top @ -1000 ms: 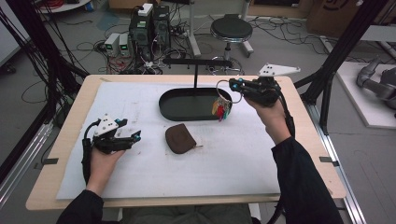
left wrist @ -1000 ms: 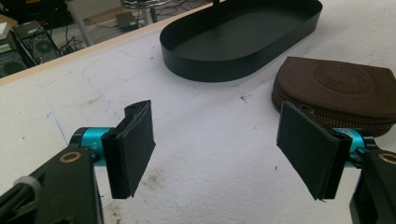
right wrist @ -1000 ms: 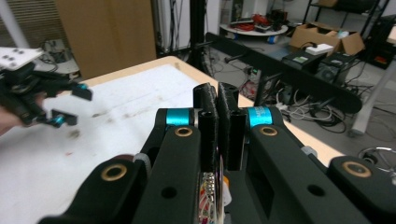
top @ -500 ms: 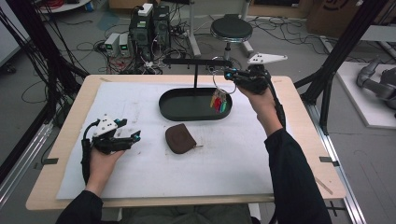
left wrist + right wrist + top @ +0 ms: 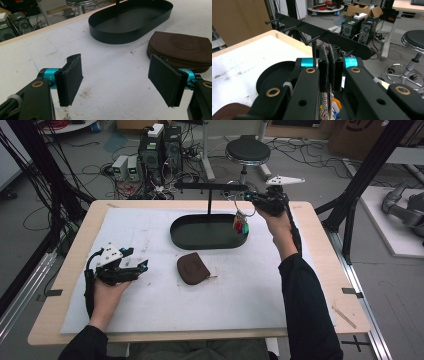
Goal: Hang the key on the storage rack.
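My right gripper (image 5: 249, 196) is shut on a key ring, and a bunch of keys with red and green tags (image 5: 240, 224) dangles from it over the right end of the black oval tray (image 5: 180, 238). Its tips sit just off the right end of the black peg rack's bar (image 5: 210, 186). In the right gripper view the shut jaws (image 5: 329, 53) point at the bar (image 5: 324, 37), with the keys (image 5: 329, 105) below them. A brown zip pouch (image 5: 193, 268) lies in front of the tray. My left gripper (image 5: 142, 266) rests open on the white mat, left of the pouch (image 5: 185, 47), empty (image 5: 116, 65).
The tray (image 5: 130, 22) holds the rack's post and is otherwise bare. Behind the table's far edge stand a stool (image 5: 244, 152), computer cases (image 5: 160, 142) and loose cables. Black frame posts (image 5: 365, 180) rise to the right of the table.
My right hand has carried the keys away from me and slightly left, up to the rack's right end. The left gripper and the pouch have stayed put.
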A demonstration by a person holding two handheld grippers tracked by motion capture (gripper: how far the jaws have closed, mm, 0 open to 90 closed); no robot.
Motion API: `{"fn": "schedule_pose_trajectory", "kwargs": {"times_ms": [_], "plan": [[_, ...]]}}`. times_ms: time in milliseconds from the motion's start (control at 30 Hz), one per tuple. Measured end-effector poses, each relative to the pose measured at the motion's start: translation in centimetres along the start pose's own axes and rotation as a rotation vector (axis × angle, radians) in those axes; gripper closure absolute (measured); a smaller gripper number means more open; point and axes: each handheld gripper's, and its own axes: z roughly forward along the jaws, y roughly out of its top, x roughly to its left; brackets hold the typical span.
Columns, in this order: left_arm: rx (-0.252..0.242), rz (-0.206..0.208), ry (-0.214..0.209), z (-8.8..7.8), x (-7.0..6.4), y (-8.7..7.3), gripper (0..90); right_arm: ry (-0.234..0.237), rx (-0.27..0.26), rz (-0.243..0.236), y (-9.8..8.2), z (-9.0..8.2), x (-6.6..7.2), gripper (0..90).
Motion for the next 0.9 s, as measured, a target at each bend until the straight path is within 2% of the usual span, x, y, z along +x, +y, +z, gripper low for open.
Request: {"fn": "schedule_pose_trajectory", "kwargs": {"times_ms": [467, 667, 900], "plan": [[0.009, 0.005, -0.002, 0.1, -0.2, -0.1, 27.4, -0.022, 0.004, 0.024, 0.0, 2.0, -0.5, 88.1], [0.010, 0.001, 0.001, 0.0, -0.1, -0.2, 27.4, -0.029, 0.002, 0.048, -0.2, 2.0, -1.1, 88.1], [0.014, 0.002, -0.001, 0.0, 0.0, -0.3, 27.4, -0.023, -0.008, 0.040, -0.3, 2.1, -1.5, 88.1]]}}
